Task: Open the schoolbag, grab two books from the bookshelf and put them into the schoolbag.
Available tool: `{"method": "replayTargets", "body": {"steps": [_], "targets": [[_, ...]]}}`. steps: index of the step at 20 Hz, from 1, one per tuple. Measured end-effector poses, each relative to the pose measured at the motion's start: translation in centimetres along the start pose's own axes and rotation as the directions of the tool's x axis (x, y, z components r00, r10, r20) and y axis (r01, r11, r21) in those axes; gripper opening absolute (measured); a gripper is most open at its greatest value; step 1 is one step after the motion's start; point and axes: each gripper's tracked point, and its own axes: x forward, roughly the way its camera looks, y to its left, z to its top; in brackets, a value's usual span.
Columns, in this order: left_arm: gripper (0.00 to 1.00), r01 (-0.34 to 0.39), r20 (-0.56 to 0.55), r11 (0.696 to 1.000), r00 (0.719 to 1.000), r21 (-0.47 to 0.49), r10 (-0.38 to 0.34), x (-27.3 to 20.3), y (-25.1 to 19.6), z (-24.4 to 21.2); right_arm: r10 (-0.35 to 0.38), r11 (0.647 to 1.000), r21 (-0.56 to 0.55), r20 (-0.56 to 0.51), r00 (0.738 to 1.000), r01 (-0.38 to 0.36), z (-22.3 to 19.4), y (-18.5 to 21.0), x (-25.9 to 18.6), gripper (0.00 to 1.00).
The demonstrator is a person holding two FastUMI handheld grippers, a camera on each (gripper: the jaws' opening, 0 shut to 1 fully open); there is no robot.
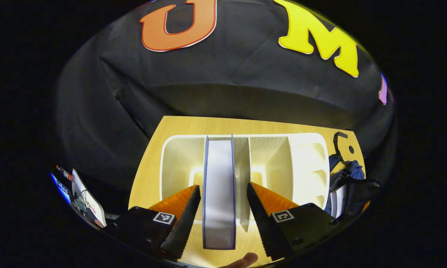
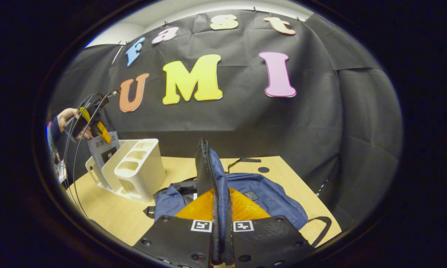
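Schoolbag [image 2: 268, 193] lies slumped on the counter [image 2: 108, 212] just ahead of the right gripper [image 2: 220, 238], whose jaws are pressed together on the bag's zipped flap edge [image 2: 204, 163], lifting it upright. I judge that hold is meant to keep the mouth wide for a book coming in. Beyond and to the left of these jaws stands the white bookshelf [image 2: 134, 167], and over it the left gripper [image 2: 96, 128], held in a hand [image 2: 65, 117], sits at the top of a book [image 2: 104, 149].

In the left gripper view, that gripper [image 1: 223, 216] looks down into the bookshelf [image 1: 301, 156]. Its jaws stand apart, one on each side of the upright book [image 1: 219, 186], which fills most of the gap between them; whether they touch its covers I cannot tell. To the right of the jaws, past the shelf's small pockets, the schoolbag [image 1: 348, 175] rests on the counter [image 1: 149, 167]. A fingertip [image 1: 245, 259] shows below the jaws.
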Motion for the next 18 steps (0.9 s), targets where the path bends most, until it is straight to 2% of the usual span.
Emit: {"method": "replayTargets", "body": {"steps": [1, 2, 3, 4, 8, 12, 18], "targets": [[0.75, 0.007, -0.018, 1.000, 1.000, 0.001, -0.007, 0.3, -0.1, -0.4, 0.001, 1.000, 0.000, -0.001, 1.000, -0.001, -0.1, 0.0, 0.0, 0.08], [0.64, 0.016, -0.034, 1.000, 0.999, -0.002, -0.017, 0.5, -0.3, -0.6, 0.001, 1.000, 0.002, -0.001, 1.000, -0.001, 0.0, 0.1, -0.1, 0.08], [0.60, 0.011, -0.042, 1.000, 0.999, -0.001, -0.011, 0.3, -0.3, -0.8, 0.001, 1.000, 0.005, -0.001, 1.000, -0.001, -0.1, 0.0, 0.0, 0.06], [0.45, 0.011, -0.045, 1.000, 0.999, -0.005, -0.012, 0.5, -0.1, -0.8, 0.001, 1.000, 0.009, -0.003, 1.000, -0.001, -0.2, 0.0, 0.0, 0.08], [0.43, 0.049, -0.061, 0.998, 0.997, -0.028, -0.050, -0.7, -0.4, -1.9, -0.003, 1.000, 0.012, -0.011, 1.000, 0.003, -0.6, 0.1, -0.1, 0.06], [0.41, 0.051, -0.058, 0.995, 0.997, -0.082, -0.056, -3.4, 0.4, -3.3, -0.003, 1.000, 0.020, -0.012, 1.000, 0.003, -0.7, 0.3, -0.3, 0.06], [0.40, 0.070, 0.014, 0.993, 0.998, -0.092, -0.069, -8.7, 0.8, -6.2, -0.012, 1.000, -0.009, -0.006, 1.000, 0.012, -1.2, 1.2, -0.4, 0.08]]}}
